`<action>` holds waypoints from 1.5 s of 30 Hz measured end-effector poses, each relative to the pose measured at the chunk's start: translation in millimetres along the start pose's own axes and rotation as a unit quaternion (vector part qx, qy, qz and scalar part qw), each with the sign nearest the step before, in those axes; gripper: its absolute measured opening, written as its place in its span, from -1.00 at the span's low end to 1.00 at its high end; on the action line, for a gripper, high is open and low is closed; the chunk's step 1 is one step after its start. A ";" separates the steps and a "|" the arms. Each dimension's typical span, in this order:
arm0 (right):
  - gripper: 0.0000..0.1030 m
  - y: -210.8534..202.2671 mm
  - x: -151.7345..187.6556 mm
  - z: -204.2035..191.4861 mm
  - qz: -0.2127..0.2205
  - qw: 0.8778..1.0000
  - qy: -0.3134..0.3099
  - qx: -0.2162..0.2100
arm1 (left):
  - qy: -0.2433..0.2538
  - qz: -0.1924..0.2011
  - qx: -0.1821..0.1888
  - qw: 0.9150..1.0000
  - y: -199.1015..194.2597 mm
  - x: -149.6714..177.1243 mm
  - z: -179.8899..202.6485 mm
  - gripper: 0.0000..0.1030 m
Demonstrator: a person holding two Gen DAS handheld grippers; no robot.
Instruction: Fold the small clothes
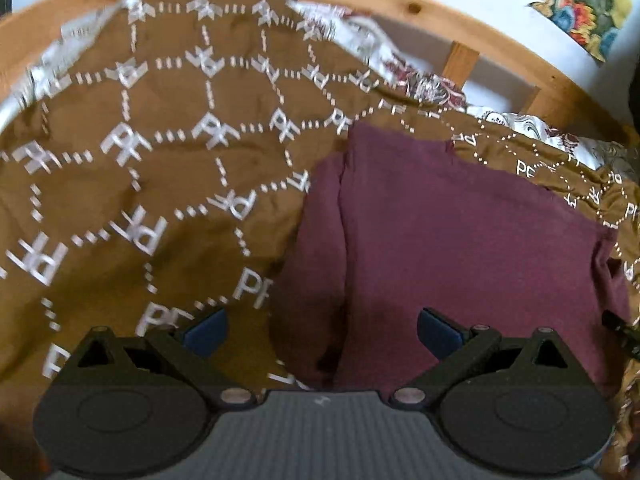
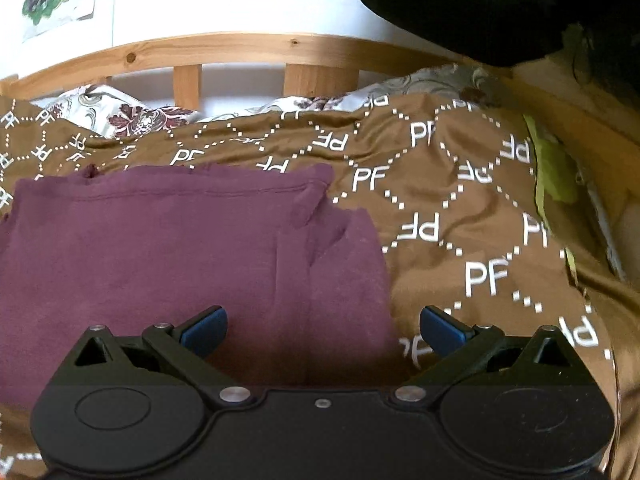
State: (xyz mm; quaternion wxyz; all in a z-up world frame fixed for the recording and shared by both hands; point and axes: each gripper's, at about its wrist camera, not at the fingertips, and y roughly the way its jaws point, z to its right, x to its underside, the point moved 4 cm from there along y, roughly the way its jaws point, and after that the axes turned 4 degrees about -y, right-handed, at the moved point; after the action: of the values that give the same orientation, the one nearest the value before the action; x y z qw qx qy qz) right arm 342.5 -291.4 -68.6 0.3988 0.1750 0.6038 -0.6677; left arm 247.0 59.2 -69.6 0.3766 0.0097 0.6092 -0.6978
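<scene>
The maroon garment lay folded on the brown blanket, near the wooden bed rail. The right gripper stood wide open above its right edge, holding nothing. The left gripper was wide open and empty too, over the garment's left edge.

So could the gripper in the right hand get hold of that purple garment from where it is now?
Probably yes. The right gripper is wide open with nothing in it, and the near edge of the purple garment lies flat on the brown bedspread directly below its fingers. Nothing sits in between.
</scene>
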 end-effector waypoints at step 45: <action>0.99 17.3 -3.7 38.0 0.019 0.992 0.059 0.109 | -0.051 -0.002 -0.018 0.999 -0.2 -6.6 -21.1 0.99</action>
State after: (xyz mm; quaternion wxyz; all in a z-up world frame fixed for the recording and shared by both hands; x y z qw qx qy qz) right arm 367.0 -325.4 -69.5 0.3535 0.2676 0.5465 -0.7105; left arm 242.3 80.6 -71.7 0.4058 -0.0345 0.6015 -0.6872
